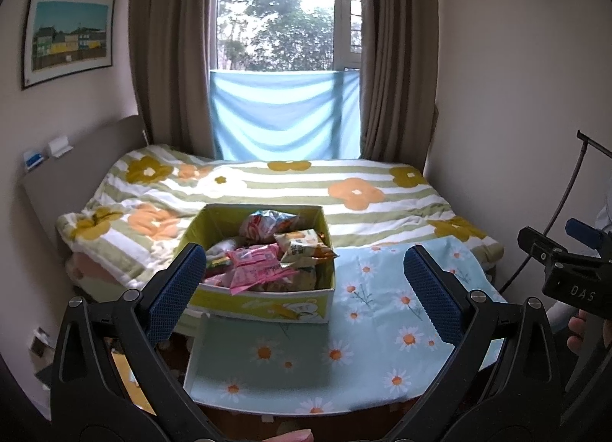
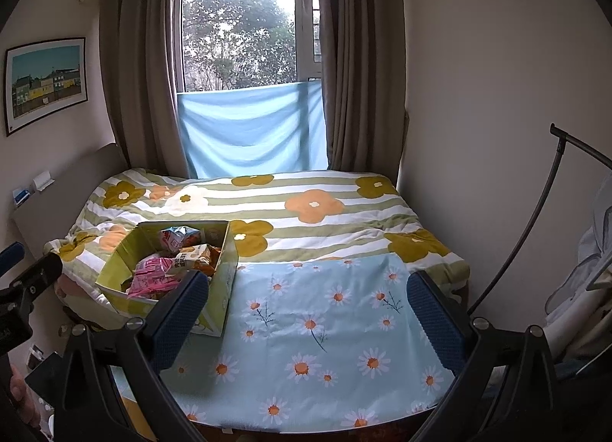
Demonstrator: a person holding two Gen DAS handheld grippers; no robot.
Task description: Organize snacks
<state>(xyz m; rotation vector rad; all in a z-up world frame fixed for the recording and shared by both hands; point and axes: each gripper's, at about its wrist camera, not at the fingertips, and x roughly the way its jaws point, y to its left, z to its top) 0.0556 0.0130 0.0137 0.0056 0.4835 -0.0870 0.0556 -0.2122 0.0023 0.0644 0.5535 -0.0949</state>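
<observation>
A yellow-green cardboard box (image 1: 267,302) (image 2: 225,277) sits on the near left of the bed, its front flap folded down. Several snack packets fill it: a pink packet (image 1: 256,264) (image 2: 151,277), an orange-and-cream packet (image 1: 302,247) (image 2: 195,254) and a red-and-white bag (image 1: 267,225) (image 2: 178,237). My left gripper (image 1: 304,292) is open, held short of the box with nothing between its blue-padded fingers. My right gripper (image 2: 308,317) is open too, over the daisy sheet (image 2: 325,327) to the right of the box, and holds nothing.
The bed carries a striped flower quilt (image 1: 344,189) (image 2: 313,204) behind the daisy sheet (image 1: 382,319). Walls close in on the right, a headboard (image 1: 80,159) on the left. A curved dark rack pole (image 2: 535,212) stands at right. The right gripper's body (image 1: 573,273) shows at the edge.
</observation>
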